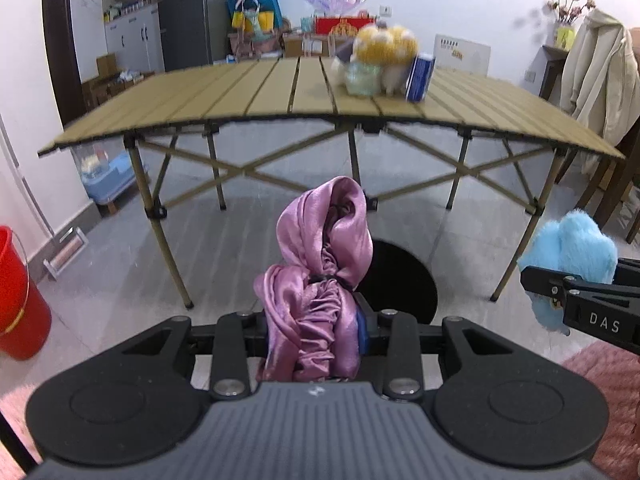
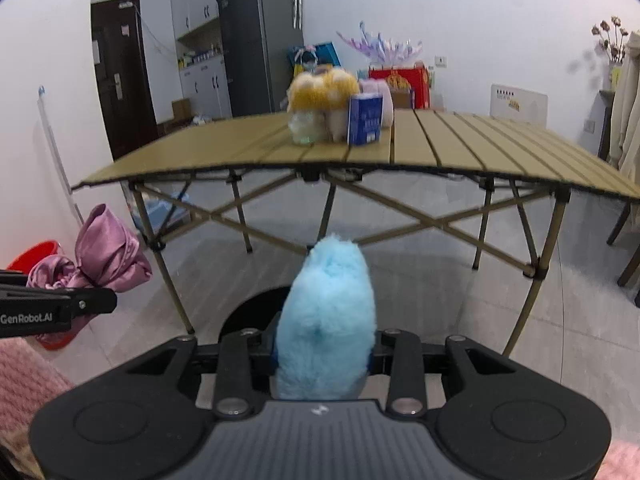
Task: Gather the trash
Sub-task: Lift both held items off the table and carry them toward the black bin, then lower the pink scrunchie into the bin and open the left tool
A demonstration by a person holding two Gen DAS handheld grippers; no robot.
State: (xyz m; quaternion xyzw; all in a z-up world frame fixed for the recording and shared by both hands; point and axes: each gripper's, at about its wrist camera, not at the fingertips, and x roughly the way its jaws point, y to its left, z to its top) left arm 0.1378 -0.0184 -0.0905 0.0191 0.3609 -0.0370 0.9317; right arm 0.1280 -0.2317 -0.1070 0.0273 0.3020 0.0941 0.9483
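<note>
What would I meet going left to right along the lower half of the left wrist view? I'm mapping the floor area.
red bucket → pink satin cloth held in the left gripper → fluffy blue item in the right gripper

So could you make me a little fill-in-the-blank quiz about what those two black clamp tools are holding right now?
1. The left gripper is shut on a shiny satin cloth coloured ____.
2. The right gripper holds a fluffy object coloured ____.
3. The blue and white carton stands on the slatted folding ____.
4. The plastic bucket on the floor is ____.

Missing words: pink; light blue; table; red
</note>
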